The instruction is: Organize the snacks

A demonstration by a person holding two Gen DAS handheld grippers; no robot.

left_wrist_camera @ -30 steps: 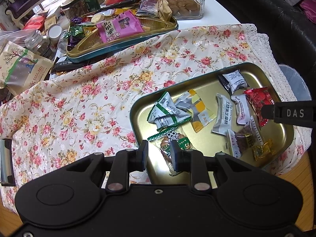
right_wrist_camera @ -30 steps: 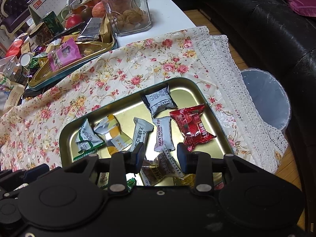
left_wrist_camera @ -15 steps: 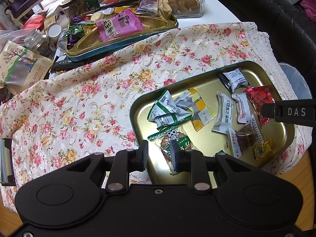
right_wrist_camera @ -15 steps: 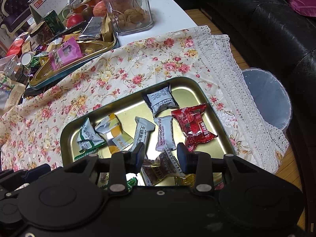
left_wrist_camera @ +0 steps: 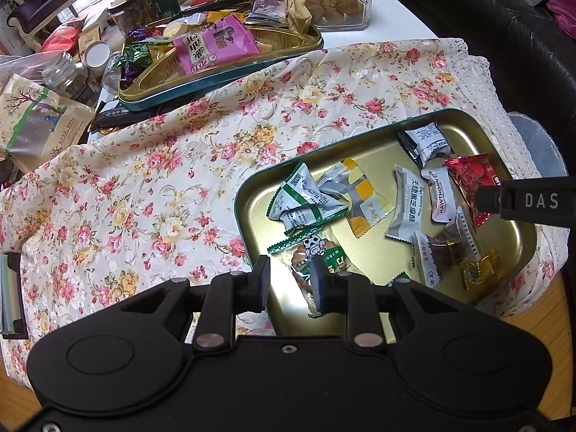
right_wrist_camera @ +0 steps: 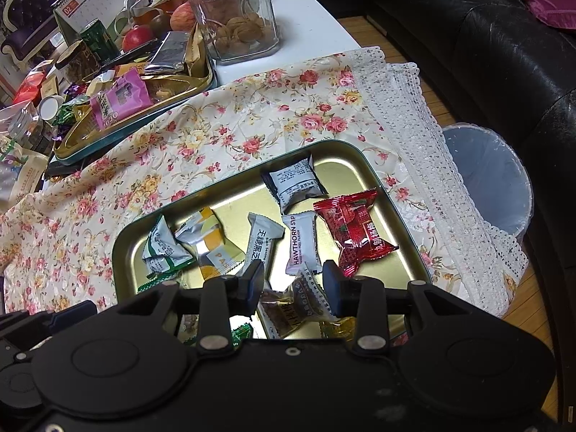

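Snacks in small wrappers lie scattered in a gold rectangular tin tray [right_wrist_camera: 406,237] on the floral tablecloth [left_wrist_camera: 151,180] at the desk's near end. At the tray's far corner sits a grey-and-black packet [right_wrist_camera: 295,183]; just beside it toward the tray's middle lie a red candy packet [right_wrist_camera: 354,232] and a white Hawthorn strip [right_wrist_camera: 302,243]. A white sesame-crisp packet [right_wrist_camera: 262,241] lies next to the strip, and a yellow-and-silver wrapper [right_wrist_camera: 208,246] and two green-and-white packets [left_wrist_camera: 306,201] fill the tray's other end. A brown candy in clear wrap [right_wrist_camera: 295,302] and a small gold-foil candy [left_wrist_camera: 480,270] rest along the tray's near edge.

The left tool [left_wrist_camera: 289,280] hangs over the tray's near corner, its jaws parted and empty, with a green walnut-snack bag [left_wrist_camera: 316,252] seen in the gap below them. The right tool [right_wrist_camera: 292,282] hovers over the brown candy, jaws spread wide and holding nothing.

Beyond the tray, a second gold tin [left_wrist_camera: 223,72] holds a pink packet [left_wrist_camera: 212,45] and mixed wrappers. Behind that tin stand a glass jar of walnuts [right_wrist_camera: 235,14], apples [right_wrist_camera: 136,37], and a green can [right_wrist_camera: 99,41]. A lined bin [right_wrist_camera: 493,187] sits on the floor past the cloth's lace edge.
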